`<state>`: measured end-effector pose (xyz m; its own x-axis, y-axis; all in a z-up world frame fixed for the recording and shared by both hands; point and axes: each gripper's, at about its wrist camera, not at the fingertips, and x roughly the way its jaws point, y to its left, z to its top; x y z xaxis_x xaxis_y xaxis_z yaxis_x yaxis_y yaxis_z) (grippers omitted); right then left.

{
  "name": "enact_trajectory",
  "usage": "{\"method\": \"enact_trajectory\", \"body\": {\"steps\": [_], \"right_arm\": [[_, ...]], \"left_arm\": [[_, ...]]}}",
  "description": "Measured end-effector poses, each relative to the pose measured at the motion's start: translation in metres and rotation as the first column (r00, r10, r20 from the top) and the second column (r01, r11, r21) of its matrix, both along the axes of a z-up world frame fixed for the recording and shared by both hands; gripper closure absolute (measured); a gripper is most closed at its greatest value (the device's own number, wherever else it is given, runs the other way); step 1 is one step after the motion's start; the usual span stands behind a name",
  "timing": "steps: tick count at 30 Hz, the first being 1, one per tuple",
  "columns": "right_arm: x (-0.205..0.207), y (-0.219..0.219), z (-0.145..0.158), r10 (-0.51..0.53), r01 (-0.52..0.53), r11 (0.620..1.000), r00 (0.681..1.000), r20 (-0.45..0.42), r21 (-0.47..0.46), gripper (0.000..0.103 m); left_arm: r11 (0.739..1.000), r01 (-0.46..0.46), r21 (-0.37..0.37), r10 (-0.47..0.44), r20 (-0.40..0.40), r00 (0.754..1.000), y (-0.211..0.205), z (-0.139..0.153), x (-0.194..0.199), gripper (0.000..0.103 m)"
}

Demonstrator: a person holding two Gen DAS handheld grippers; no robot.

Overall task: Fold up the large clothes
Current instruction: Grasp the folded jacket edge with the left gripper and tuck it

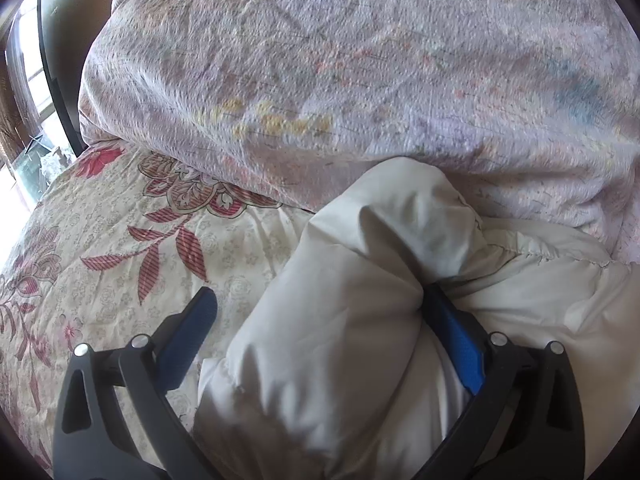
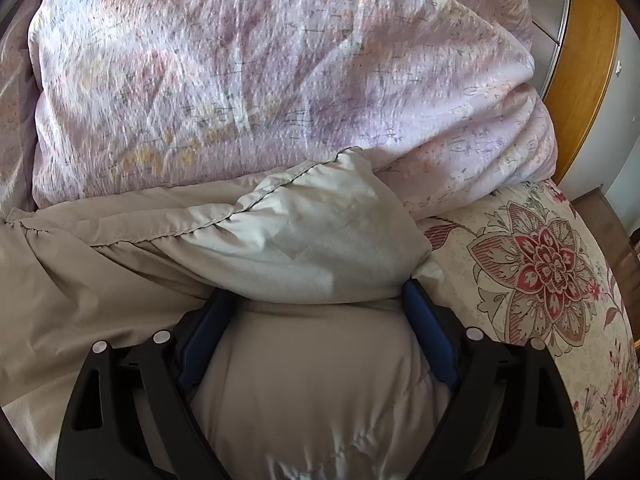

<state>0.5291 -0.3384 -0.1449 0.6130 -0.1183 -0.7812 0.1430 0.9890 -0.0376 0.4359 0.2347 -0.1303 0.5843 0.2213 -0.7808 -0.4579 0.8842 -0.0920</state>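
Note:
A puffy off-white padded garment (image 1: 360,280) lies bunched on the bed. My left gripper (image 1: 320,308) is open and straddles one thick fold of it. Its left pad stands clear over the sheet, and its right pad is half buried under the fabric. In the right wrist view the same garment (image 2: 304,240) shows a stitched edge folded over. My right gripper (image 2: 318,292) stands wide, the padded fold bulges between its blue pads (image 2: 428,332) and brushes both, with no visible squeeze.
A floral bedsheet (image 1: 120,248) (image 2: 540,272) covers the bed. A big pink-lilac quilt (image 1: 320,80) (image 2: 260,80) is heaped right behind the garment. A window (image 1: 28,100) is at far left, and a wooden headboard (image 2: 584,80) at far right.

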Motion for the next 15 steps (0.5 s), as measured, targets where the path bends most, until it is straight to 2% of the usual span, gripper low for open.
{"method": "enact_trajectory", "body": {"steps": [3,5,9,12,14,15], "right_arm": [[-0.015,-0.013,0.010,-0.020,0.018,0.999,0.999,0.035,0.044,0.017],[-0.036,-0.026,0.020,-0.023,0.018,0.994,0.999,0.049,0.110,0.017],[-0.089,-0.044,0.048,-0.055,0.047,0.987,0.997,0.048,0.151,0.019],[-0.132,-0.062,0.064,-0.077,0.069,0.970,0.997,0.026,0.233,0.021],[-0.158,-0.063,0.067,-0.088,0.083,0.957,0.996,0.002,0.279,0.022],[-0.165,-0.050,0.068,-0.090,0.089,0.950,0.996,-0.013,0.300,0.023]], "left_arm": [[0.998,-0.026,0.060,0.027,-0.019,0.999,-0.013,0.014,-0.016,0.002],[1.000,0.007,0.025,-0.007,-0.003,1.000,-0.017,0.024,-0.036,0.003],[0.997,0.064,-0.053,-0.063,0.024,0.998,-0.017,0.045,-0.088,0.004],[0.996,0.088,-0.032,-0.087,0.043,0.995,-0.022,0.060,-0.132,0.004],[0.993,0.115,-0.023,-0.113,0.052,0.992,-0.029,0.065,-0.157,0.004],[0.992,0.122,-0.019,-0.121,0.058,0.991,-0.035,0.067,-0.166,0.004]]}}
